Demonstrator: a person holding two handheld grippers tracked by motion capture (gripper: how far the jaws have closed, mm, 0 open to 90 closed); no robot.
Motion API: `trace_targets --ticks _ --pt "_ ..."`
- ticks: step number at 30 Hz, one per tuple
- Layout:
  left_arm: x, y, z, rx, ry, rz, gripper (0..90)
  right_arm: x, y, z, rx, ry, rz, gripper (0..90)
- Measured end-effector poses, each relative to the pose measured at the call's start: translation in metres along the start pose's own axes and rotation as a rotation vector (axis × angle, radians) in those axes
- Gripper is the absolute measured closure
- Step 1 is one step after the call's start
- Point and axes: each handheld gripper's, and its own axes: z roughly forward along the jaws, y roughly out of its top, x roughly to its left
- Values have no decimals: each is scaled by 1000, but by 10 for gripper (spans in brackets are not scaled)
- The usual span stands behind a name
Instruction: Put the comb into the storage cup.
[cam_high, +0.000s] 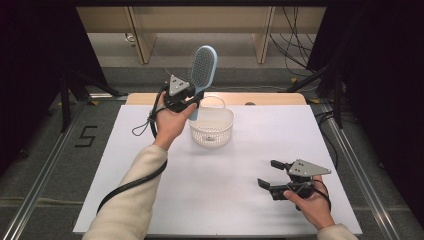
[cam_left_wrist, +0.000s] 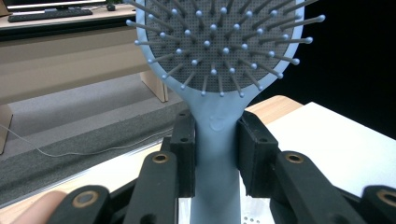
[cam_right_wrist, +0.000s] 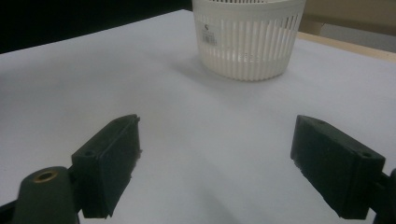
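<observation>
Left fingers (cam_left_wrist: 187, 149): pinching the blue hairbrush (cam_left_wrist: 215, 140) by its handle, one pad on each side.
Hairbrush: upright, raised over the white basket (cam_high: 212, 127), near the surface's (cam_high: 225, 190) far edge.
Right fingers (cam_right_wrist: 112, 163): spread, nothing between them.
Right gripper (cam_high: 274, 176): near the surface's near right corner, well apart from the basket.

Looks like a lab/recording setup. Black curtains (cam_high: 380, 75) flank the table (cam_high: 225, 200); cables (cam_high: 295, 45) trail behind, w/ floor rails (cam_high: 45, 175).
</observation>
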Motion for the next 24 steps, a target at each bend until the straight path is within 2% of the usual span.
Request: trace_targets --ticks 24 --pt "-3 3 3 -3 -6 4 699 0 0 0 1 0 -1 164"
